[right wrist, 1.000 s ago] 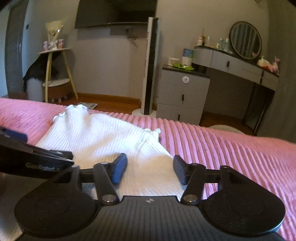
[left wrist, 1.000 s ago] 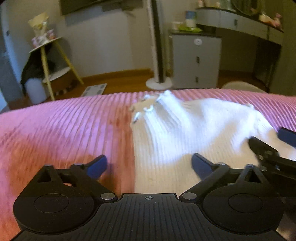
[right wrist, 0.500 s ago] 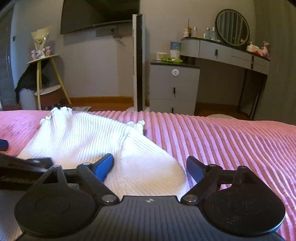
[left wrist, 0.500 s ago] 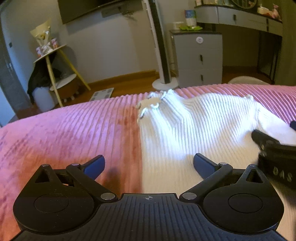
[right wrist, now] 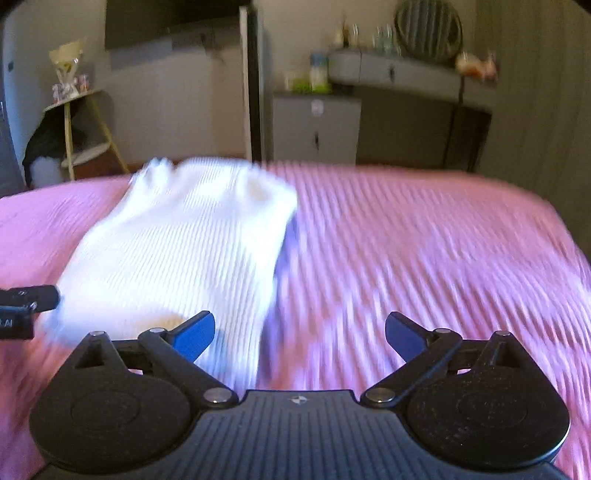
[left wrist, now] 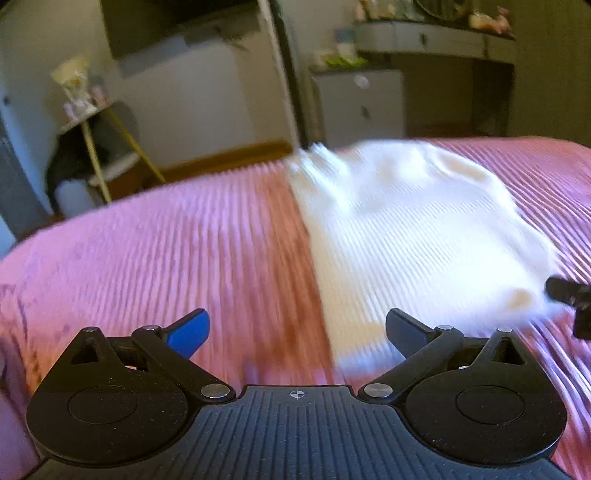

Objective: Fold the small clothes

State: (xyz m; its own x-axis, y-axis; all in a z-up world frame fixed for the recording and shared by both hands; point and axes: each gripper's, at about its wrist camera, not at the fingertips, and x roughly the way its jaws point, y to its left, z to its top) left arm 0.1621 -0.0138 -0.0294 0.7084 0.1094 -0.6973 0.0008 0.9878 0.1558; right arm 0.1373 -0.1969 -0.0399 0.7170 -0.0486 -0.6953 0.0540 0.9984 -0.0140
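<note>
A small white ribbed knit garment (left wrist: 406, 236) lies folded on the pink ribbed bedspread (left wrist: 166, 251); it also shows in the right wrist view (right wrist: 184, 251). My left gripper (left wrist: 295, 332) is open and empty, just short of the garment's near left edge. My right gripper (right wrist: 299, 332) is open and empty at the garment's near right edge. The right gripper's tip (left wrist: 565, 291) shows at the right edge of the left wrist view. The left gripper's tip (right wrist: 26, 299) shows at the left edge of the right wrist view. Both views are motion-blurred.
Beyond the bed stand a grey drawer cabinet (right wrist: 317, 129), a tall tower fan (right wrist: 253, 85), a vanity desk with a round mirror (right wrist: 428, 33) and a yellow-legged side stand (right wrist: 74, 122). The bedspread (right wrist: 424, 240) stretches to the right of the garment.
Both grippers have pulled back and apart from the garment, the left to the left and the right to the right. The right gripper has opened wider. The garment now lies flatter.
</note>
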